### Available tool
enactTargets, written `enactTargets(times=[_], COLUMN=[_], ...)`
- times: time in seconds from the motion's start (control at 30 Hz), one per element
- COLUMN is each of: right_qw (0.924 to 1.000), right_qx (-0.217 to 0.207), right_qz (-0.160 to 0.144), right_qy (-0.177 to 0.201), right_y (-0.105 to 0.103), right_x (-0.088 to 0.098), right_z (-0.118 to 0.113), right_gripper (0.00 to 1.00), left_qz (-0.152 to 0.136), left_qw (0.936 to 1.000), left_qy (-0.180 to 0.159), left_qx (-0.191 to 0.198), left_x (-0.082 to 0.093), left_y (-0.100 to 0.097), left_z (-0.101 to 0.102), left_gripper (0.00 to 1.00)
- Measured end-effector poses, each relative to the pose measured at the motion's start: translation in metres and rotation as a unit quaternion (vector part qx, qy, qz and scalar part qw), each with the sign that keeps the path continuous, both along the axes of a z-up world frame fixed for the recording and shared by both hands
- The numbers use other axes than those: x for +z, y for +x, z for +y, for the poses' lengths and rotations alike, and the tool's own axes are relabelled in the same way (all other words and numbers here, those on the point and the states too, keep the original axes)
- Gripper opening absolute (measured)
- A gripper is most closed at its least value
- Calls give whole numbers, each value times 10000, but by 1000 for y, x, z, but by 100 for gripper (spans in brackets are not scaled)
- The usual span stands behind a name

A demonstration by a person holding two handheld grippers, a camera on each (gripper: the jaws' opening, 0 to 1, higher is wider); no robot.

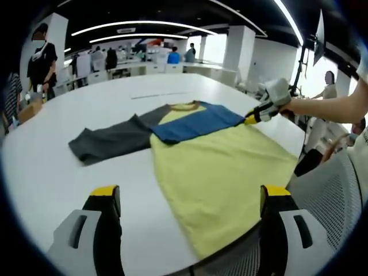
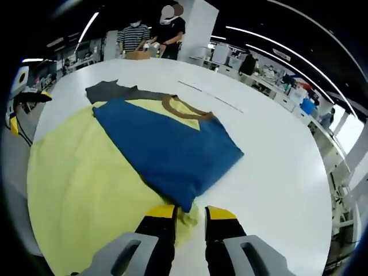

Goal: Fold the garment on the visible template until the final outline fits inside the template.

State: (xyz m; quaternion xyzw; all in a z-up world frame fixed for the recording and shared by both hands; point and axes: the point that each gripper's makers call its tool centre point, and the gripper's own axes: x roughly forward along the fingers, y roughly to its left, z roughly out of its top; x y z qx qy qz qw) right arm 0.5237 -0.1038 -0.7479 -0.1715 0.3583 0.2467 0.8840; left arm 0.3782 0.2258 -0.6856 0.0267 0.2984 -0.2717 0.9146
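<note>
Right gripper [image 2: 186, 214] looks pinched on the T-shirt's [image 1: 221, 167] yellow fold edge on the white table [image 1: 86, 106], probably flattening that blue sleeve [image 2: 164, 150], while left gripper [image 1: 190, 198] hangs open.

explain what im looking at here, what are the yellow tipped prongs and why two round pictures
Those prongs are the jaws of two hand-held grippers; a person holds one in each hand, with a camera riding on each. In the left gripper view, the left gripper hangs open over a white table with a T-shirt: yellow body, grey sleeve, blue panel. The right gripper reaches in at the shirt's edge. In the right gripper view, its jaws look nearly closed around the shirt's blue and yellow edge.
</note>
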Motion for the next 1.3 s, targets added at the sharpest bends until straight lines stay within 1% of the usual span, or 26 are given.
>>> enactTargets(times=[0.07, 0.1, 0.2, 0.27, 0.3, 0.4, 0.47, 0.63, 1.03, 1.3], right_qw=[9996, 9988, 9982, 9985, 9984, 9978, 9974, 9976, 9960, 9956], right_qx=[-161, -329, -422, -421, -451, -524, -599, -638, -818, -877], right_qz=[88, 140, 218, 262, 206, 231, 196, 100, 107, 130], right_qy=[228, 333, 355, 227, 274, 338, 342, 257, 330, 290], right_y=[0, 0, 0, -3, -2, -2, -2, 1, 9, 12], right_x=[-1, -3, -7, -10, -8, -8, -8, -7, -8, -8], right_z=[0, -2, -5, -7, -6, -5, -6, -7, -13, -18], right_gripper=[10, 8, 4, 2, 2, 0, 0, 0, 0, 0], left_qz=[9, 15, -4, -30, -35, -41, -41, -27, -59, -70], left_qw=[10000, 10000, 10000, 10000, 9999, 10000, 9999, 9999, 9997, 9996], left_qy=[9, 24, -8, -74, -73, -41, -51, -43, -43, -30], left_qx=[5, 15, 35, 53, 65, 80, 90, 122, 233, 272], left_x=[0, -1, 0, 2, 3, 3, 3, 3, 4, 4], left_y=[0, 0, 0, 0, 0, 1, 1, 2, 5, 8], left_z=[1, 2, 2, 2, 2, 4, 4, 4, 10, 13], left_gripper=[97, 97, 97, 97, 98, 97, 97, 97, 98, 98])
